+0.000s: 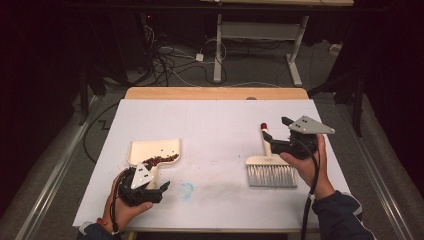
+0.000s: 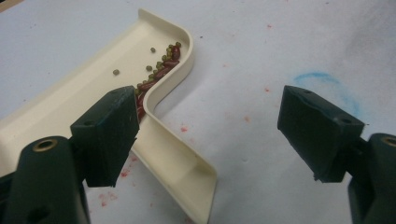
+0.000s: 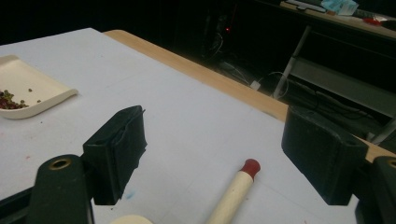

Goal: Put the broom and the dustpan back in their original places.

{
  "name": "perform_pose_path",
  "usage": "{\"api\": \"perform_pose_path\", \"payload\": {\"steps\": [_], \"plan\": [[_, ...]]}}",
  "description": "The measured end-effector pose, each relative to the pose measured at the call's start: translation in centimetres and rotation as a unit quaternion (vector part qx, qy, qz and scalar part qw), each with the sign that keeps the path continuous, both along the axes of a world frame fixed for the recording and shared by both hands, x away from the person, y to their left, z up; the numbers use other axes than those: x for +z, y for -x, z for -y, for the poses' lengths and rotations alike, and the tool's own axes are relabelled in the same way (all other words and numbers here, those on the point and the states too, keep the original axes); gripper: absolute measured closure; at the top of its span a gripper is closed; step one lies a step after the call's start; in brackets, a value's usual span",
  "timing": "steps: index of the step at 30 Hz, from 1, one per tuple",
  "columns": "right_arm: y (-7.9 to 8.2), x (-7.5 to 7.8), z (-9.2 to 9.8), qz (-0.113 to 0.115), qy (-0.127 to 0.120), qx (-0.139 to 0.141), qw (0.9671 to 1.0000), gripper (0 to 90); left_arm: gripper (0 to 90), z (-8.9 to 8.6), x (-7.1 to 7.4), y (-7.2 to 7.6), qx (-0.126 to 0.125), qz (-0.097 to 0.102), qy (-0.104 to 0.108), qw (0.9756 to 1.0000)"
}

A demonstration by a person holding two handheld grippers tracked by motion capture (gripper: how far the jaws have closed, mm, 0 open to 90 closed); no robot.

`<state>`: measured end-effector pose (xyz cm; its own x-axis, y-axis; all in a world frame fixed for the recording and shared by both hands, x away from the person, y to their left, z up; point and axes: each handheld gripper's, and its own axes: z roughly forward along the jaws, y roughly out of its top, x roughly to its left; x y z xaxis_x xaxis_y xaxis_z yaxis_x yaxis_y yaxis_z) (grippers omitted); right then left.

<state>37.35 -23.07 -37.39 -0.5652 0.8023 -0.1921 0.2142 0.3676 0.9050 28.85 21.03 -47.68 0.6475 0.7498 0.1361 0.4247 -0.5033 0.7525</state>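
Note:
A cream dustpan lies at the left of the white sheet with red and green beans heaped against its back wall. In the left gripper view the beans line the curved wall and the pan's handle runs beside the left jaw. My left gripper is open, with nothing between its jaws. At the right lies a brush with grey bristles and a red-tipped cream handle. My right gripper hovers open above that handle, apart from it.
A blue chalk ring marks the sheet near the left gripper. The table's wooden far edge borders a dark floor with cables and another table's legs. Faint red smears dot the sheet.

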Motion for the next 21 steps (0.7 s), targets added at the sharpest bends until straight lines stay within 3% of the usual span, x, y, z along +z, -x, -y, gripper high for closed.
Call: {"api": "perform_pose_path", "payload": {"steps": [9, 12, 21], "plan": [[1.2, 0.1, 0.4, 0.007, 0.007, 0.005, 0.9999, 22.1, 20.5, 0.0, 0.0, 0.0, 0.000, 0.002, -0.004, 1.0000], [1.7, 0.0, 0.6, 0.020, 0.007, 0.007, 0.9998, 22.7, 20.5, 0.1, 0.0, 0.0, -0.001, 0.001, -0.006, 1.0000], [2.8, -0.3, 1.0, 0.018, 0.016, 0.013, 0.9996, 22.6, 20.5, 0.2, -0.1, 0.0, -0.003, 0.001, -0.006, 1.0000]]}}
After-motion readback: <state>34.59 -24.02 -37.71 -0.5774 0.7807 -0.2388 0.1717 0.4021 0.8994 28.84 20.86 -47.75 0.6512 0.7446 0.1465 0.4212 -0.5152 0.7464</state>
